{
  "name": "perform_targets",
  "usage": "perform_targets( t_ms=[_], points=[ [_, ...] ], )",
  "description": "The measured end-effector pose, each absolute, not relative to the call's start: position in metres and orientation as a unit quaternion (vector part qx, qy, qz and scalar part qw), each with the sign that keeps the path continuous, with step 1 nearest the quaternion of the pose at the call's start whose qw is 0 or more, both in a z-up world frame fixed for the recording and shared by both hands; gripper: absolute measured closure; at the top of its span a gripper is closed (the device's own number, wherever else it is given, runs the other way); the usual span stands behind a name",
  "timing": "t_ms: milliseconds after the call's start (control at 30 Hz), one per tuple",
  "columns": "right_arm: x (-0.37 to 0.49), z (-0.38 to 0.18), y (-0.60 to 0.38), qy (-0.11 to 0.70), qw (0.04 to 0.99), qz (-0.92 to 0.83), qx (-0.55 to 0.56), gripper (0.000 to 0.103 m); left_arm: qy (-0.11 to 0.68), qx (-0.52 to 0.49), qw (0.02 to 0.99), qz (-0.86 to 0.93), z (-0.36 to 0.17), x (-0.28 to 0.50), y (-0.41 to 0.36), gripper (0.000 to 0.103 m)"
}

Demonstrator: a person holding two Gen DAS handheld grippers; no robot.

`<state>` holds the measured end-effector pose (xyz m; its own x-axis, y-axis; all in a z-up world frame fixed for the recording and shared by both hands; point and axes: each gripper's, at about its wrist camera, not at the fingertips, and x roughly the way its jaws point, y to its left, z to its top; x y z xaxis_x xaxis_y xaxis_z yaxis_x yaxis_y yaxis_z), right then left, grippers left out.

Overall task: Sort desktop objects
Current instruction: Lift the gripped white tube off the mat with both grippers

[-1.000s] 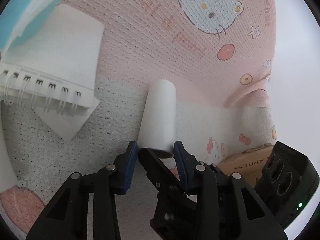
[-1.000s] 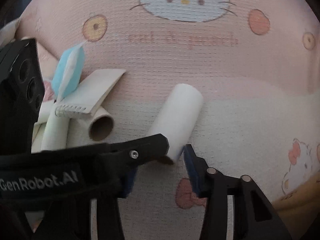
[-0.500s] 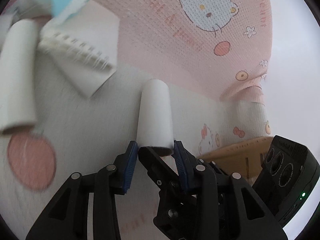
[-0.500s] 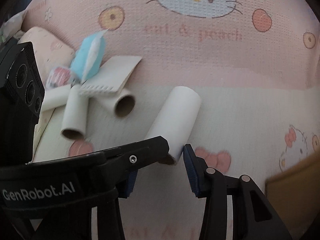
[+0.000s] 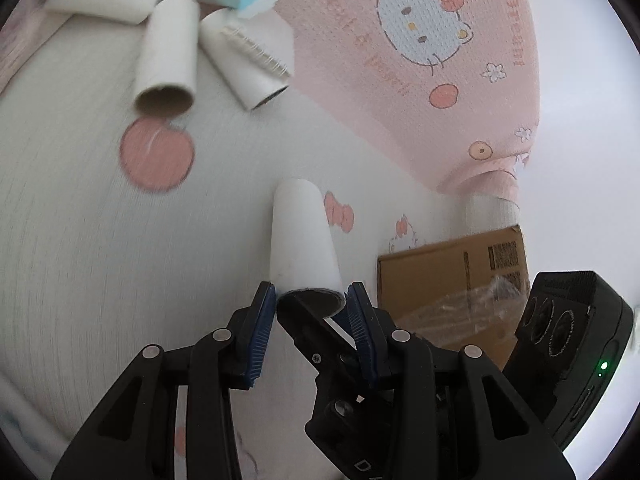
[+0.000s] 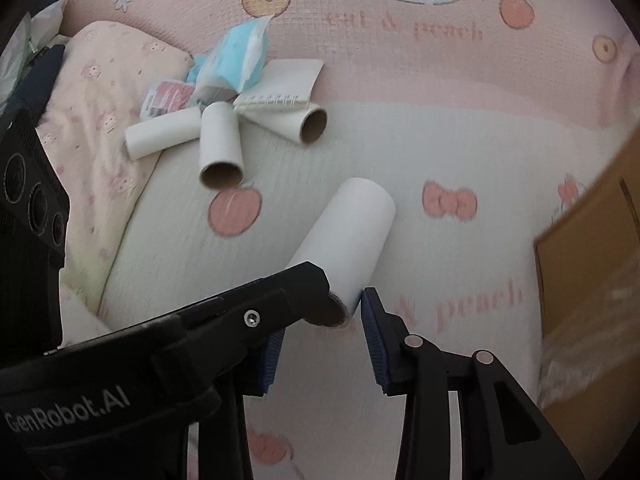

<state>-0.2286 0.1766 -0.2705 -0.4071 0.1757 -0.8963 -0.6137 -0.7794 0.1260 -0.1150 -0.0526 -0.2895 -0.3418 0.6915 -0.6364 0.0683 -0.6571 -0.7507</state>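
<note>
The left claw [image 5: 311, 307] grips the near end of a white tube [image 5: 302, 236], held above the bed [image 5: 80, 240]. The right claw [image 6: 320, 334] has one finger inside this tube's end; its jaws have just been closing. A box [image 5: 448, 276] lies at right.

Both wrist cameras look steeply down, close, sharing one white tube [image 5: 302, 236] (edges blurred, perhaps motion).

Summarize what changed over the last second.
The left gripper and right gripper carried the white tube away from the pile of tubes toward the cardboard box, now in both views. The right gripper's jaws have just been closing at the tube's end; grip unclear. Unchanged: left gripper clamped on the tube, pile undisturbed.
</note>
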Motion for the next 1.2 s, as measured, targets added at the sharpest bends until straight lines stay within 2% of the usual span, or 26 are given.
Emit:
perform_targets(
  t_ms=[367,467,500,633,833,1000,1200],
  points=[
    [-0.181,-0.276,0.143,0.257,0.231,0.796,-0.498,0.068,-0.315,-0.573,0.214,0.726,-0.290,-0.067,-0.043,0.061],
    [-0.171,-0.270,0.137,0.272,0.220,0.801,-0.486,0.067,-0.322,-0.576,0.227,0.716,-0.290,-0.062,-0.048,0.055],
    [-0.168,-0.268,0.136,0.275,0.221,0.803,-0.481,0.066,-0.326,-0.572,0.226,0.718,-0.289,-0.062,-0.052,0.053],
    [-0.167,-0.261,0.134,0.267,0.235,0.810,-0.466,0.046,-0.333,-0.549,0.219,0.735,-0.283,-0.066,-0.063,0.052],
    [-0.175,-0.274,0.139,0.276,0.239,0.797,-0.481,0.046,-0.361,-0.553,0.231,0.714,-0.295,-0.077,-0.067,0.051],
    [-0.173,-0.290,0.149,0.314,0.245,0.784,-0.476,0.046,-0.405,-0.555,0.235,0.687,-0.313,-0.094,-0.066,0.051],
    [-0.168,-0.303,0.167,0.379,0.246,0.771,-0.448,0.046,-0.404,-0.570,0.232,0.677,-0.328,-0.104,-0.056,0.051]
  ],
)
